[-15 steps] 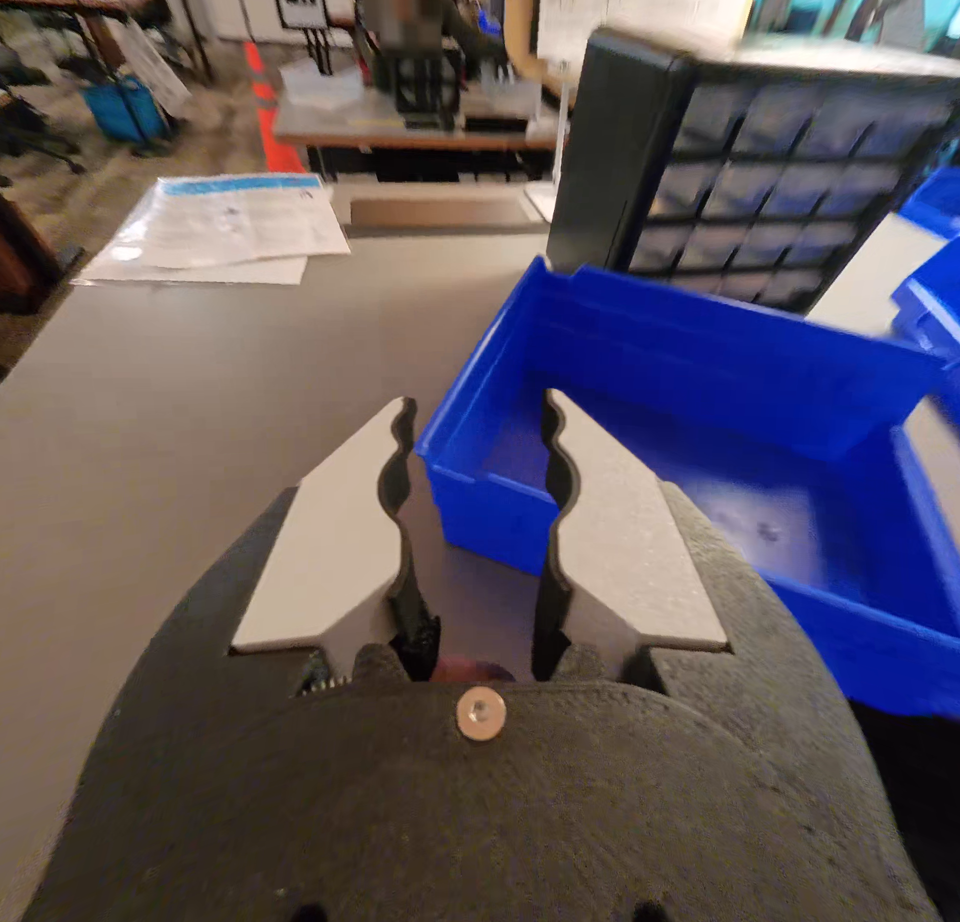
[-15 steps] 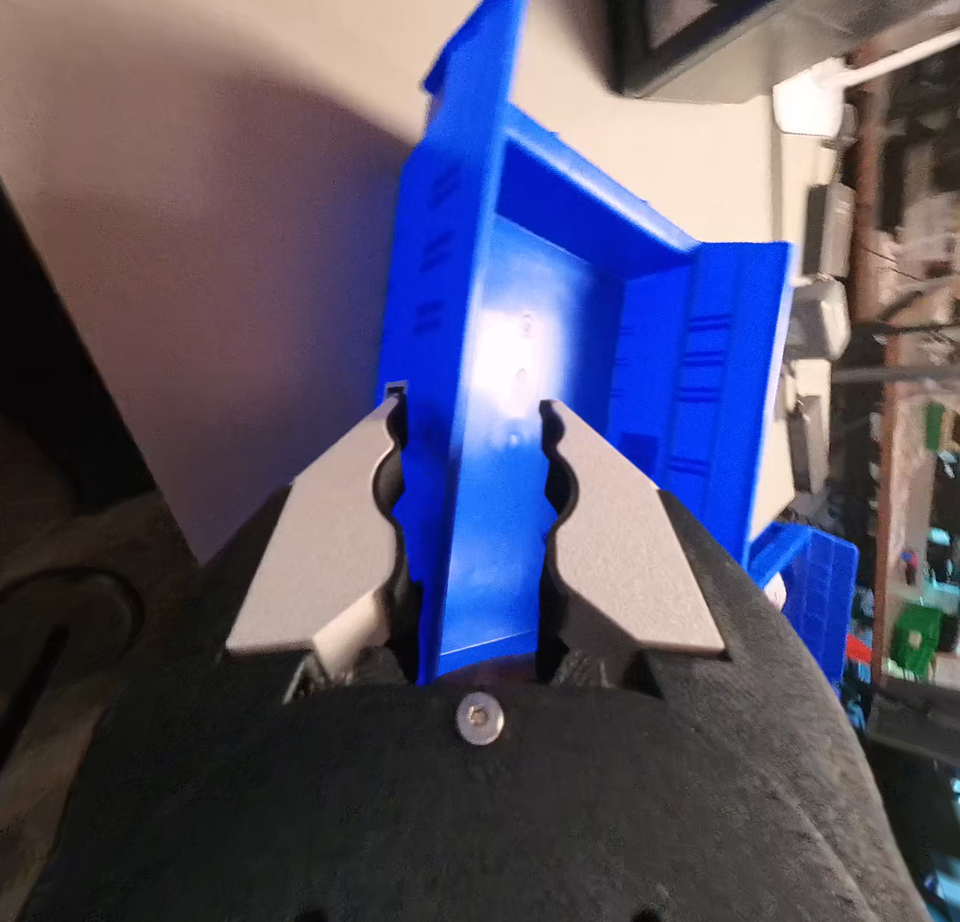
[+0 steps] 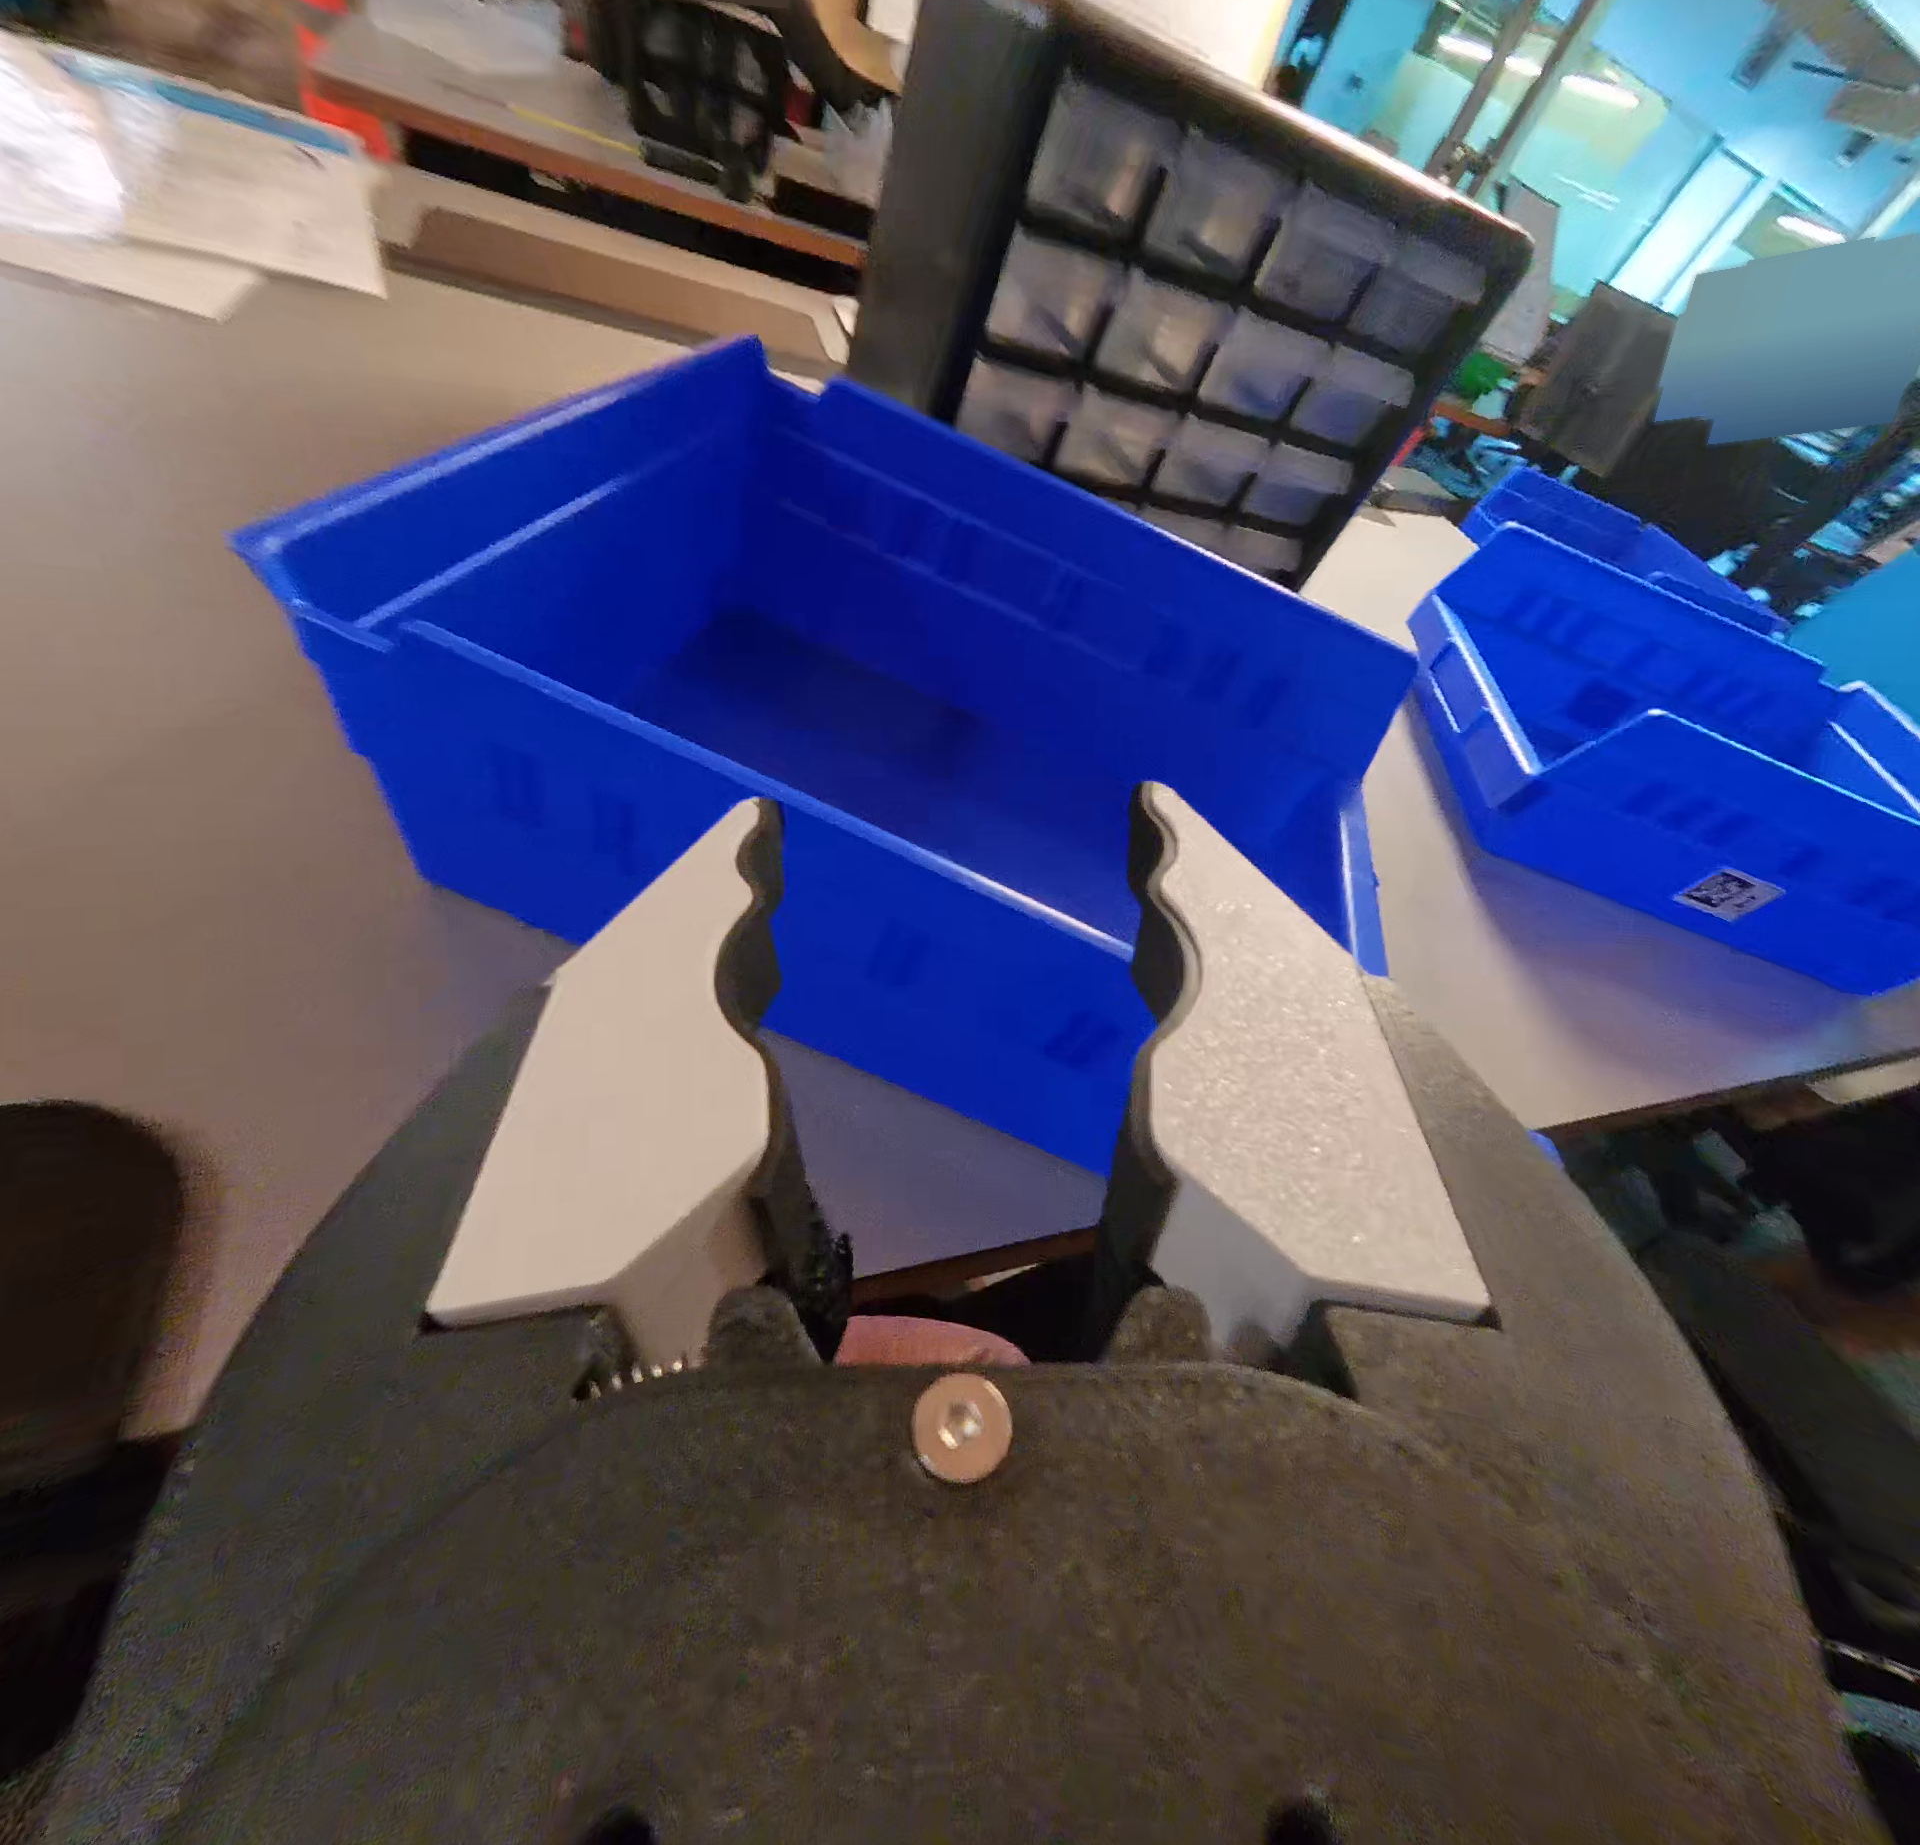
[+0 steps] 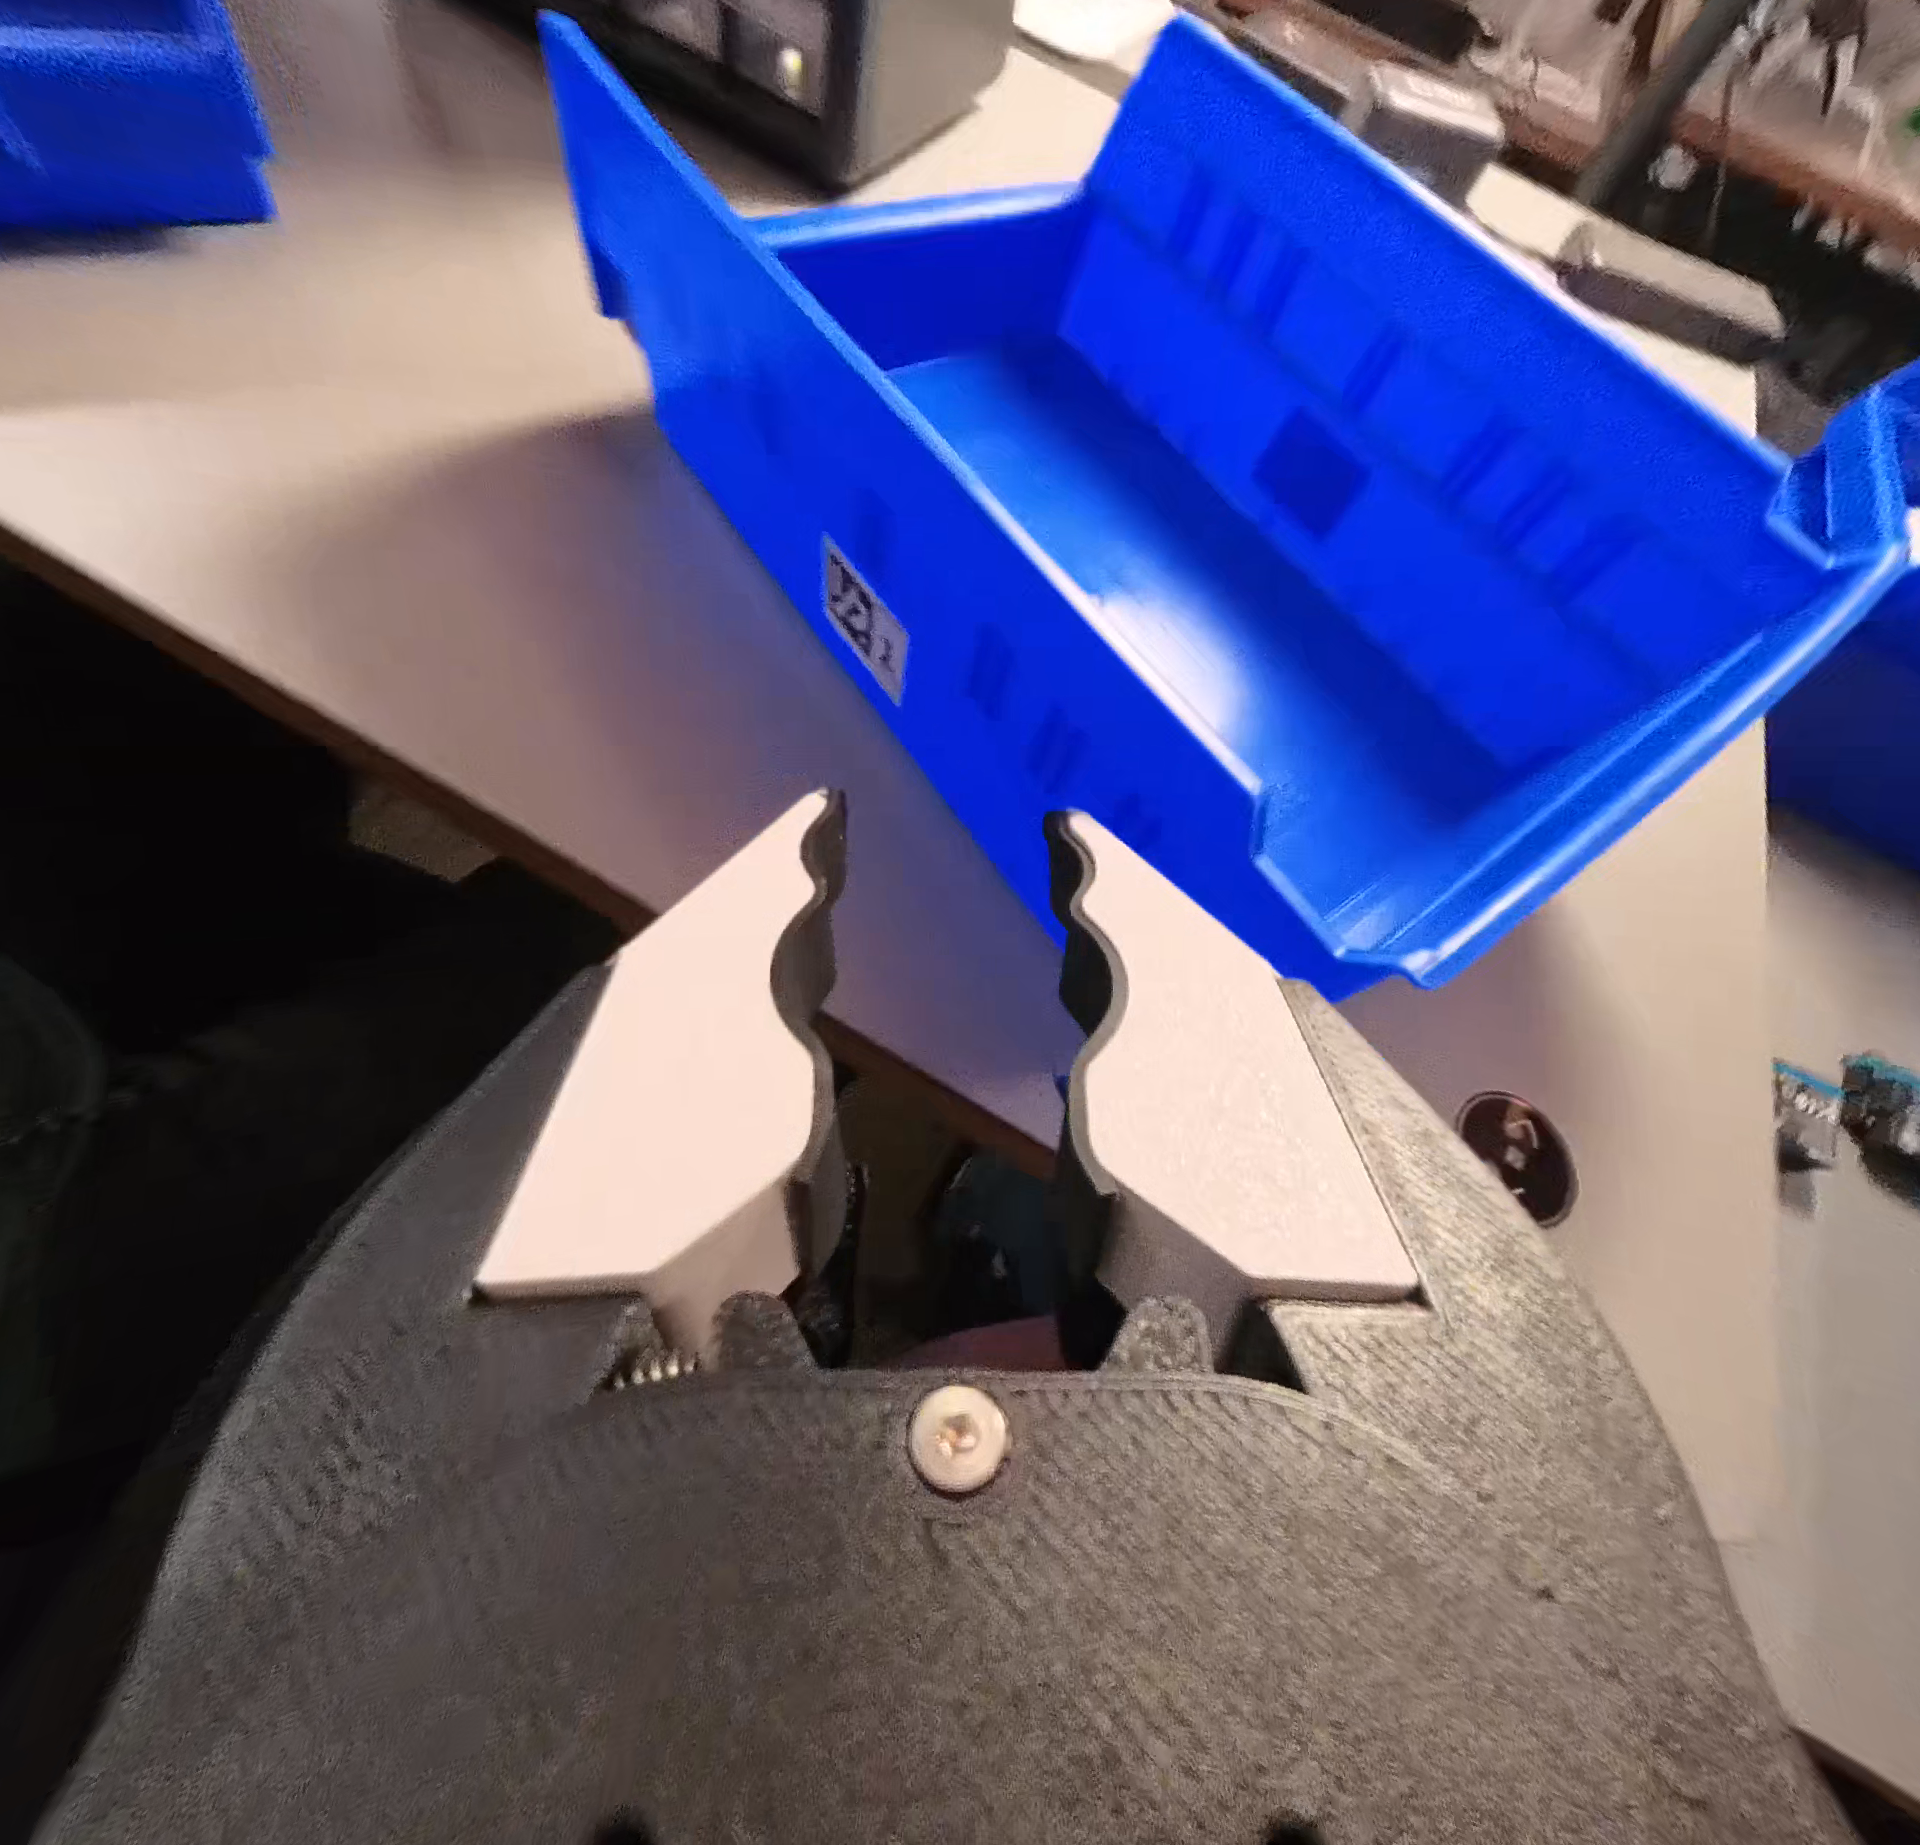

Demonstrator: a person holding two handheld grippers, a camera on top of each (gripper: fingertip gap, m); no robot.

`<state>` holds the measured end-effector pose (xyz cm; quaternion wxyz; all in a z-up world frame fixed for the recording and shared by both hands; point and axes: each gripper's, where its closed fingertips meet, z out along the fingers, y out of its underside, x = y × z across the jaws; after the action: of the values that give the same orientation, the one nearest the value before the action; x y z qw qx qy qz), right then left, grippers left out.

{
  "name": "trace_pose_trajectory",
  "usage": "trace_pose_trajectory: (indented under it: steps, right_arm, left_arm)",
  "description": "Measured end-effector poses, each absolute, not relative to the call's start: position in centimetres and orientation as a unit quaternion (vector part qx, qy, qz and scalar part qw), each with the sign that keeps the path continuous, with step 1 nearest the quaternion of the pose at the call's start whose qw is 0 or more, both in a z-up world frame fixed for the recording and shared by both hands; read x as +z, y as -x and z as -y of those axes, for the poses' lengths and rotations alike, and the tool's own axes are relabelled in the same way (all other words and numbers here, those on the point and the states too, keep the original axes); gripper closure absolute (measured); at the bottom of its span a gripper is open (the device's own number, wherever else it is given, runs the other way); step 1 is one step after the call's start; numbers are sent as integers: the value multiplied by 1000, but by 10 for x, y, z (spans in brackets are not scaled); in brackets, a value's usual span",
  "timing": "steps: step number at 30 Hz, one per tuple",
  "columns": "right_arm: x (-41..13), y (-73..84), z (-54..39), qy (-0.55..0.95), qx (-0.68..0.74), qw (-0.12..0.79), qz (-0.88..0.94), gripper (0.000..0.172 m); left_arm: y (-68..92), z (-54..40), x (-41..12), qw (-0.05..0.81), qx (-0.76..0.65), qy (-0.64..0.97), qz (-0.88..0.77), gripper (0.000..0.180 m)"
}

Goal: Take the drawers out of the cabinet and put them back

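Blue drawer (image 3: 831,673) on table beyond left gripper's (image 3: 951,819) spread fingers; ungripped

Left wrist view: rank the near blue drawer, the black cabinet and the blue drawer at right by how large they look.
1. Near blue drawer, the largest.
2. Black cabinet.
3. Blue drawer at right, partly cut off by the frame.
The cabinet stands farther back, so its true size is unsure.

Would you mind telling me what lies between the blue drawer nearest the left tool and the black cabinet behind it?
Nothing: in the left wrist view the blue drawer stands directly before the black cabinet, hiding its base.
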<state>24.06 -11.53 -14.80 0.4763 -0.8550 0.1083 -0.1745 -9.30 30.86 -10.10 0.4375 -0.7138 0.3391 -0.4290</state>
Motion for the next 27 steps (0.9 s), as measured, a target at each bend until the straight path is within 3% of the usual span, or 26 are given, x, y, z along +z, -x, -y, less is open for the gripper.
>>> trace_pose_trajectory:
  steps: [1,2,4,7,12,19,23,27]
  right_arm:
    - [-152,-250,111,853,-172,477,-127,132]
    - [-155,-257,105,851,-160,481,-139,146]
    - [-152,-277,94,839,-154,494,-167,145]
    - [-151,-329,95,817,-211,481,-237,120]
    - [-142,-310,60,780,-179,533,-274,104]
    - [-151,-284,9,768,-188,531,-304,82]
    - [-153,-301,2,766,-224,508,-324,79]
    - [-150,-308,20,759,-231,508,-336,95]
  left_arm:
    - [88,-307,-104,428,-436,713,-344,112]
    - [84,-308,-105,425,-441,712,-344,113]
    - [76,-316,-106,414,-457,705,-351,116]
    - [69,-332,-106,391,-482,706,-339,115]
    - [76,-308,-104,436,-452,706,-327,90]
    - [61,-235,-126,480,-415,703,-321,61]
    - [54,-245,-144,512,-344,707,-347,67]
    - [75,-274,-142,526,-333,716,-316,84]
